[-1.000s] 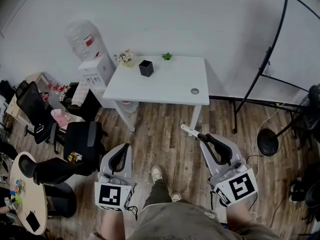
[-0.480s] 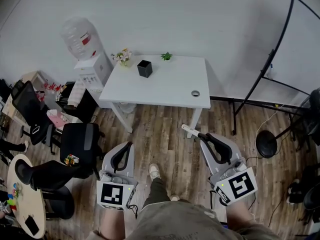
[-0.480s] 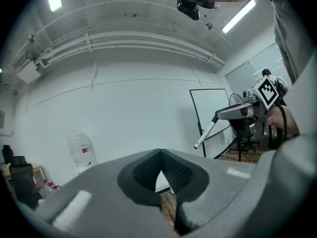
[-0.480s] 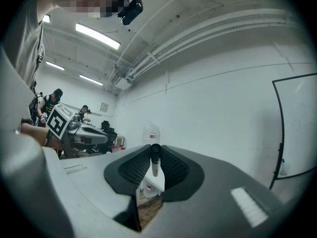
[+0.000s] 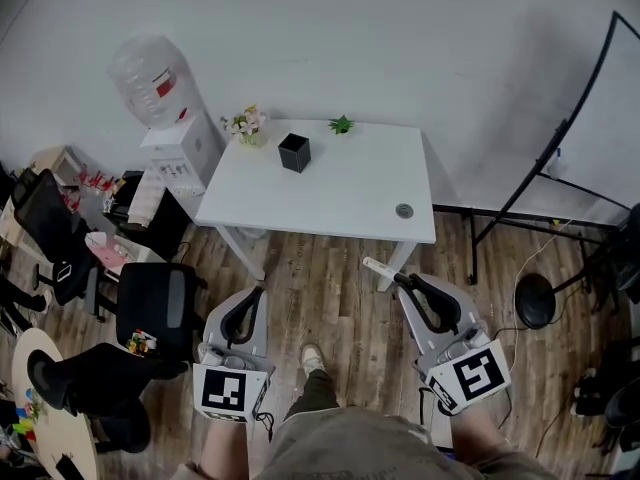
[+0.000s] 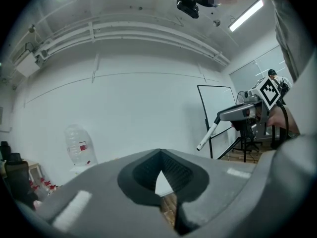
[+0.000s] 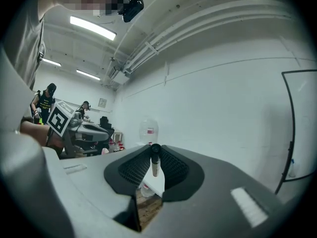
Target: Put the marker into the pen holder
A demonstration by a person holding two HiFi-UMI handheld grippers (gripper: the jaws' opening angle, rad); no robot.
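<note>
A black square pen holder (image 5: 293, 152) stands on the far left part of the white table (image 5: 340, 193). My right gripper (image 5: 405, 280) is shut on a white marker (image 5: 379, 266), which pokes out forward and to the left, over the wooden floor short of the table. In the right gripper view the marker (image 7: 155, 165) stands upright between the jaws, dark cap on top. My left gripper (image 5: 254, 294) hangs beside it, shut and empty. The left gripper view shows the left gripper (image 6: 160, 175) closed, and the marker (image 6: 205, 138) in the right gripper (image 6: 241, 114) off to the right.
On the table are a small pot of flowers (image 5: 246, 123), a green plant (image 5: 341, 124) and a round cable port (image 5: 404, 210). A water dispenser (image 5: 168, 96) and black office chairs (image 5: 160, 303) stand at left. A whiteboard stand (image 5: 565, 158) and round base (image 5: 534, 298) are at right.
The table and pen holder have slid lower and nearer in the head view as the person steps forward. Both grippers hold their pose, the marker still clamped.
</note>
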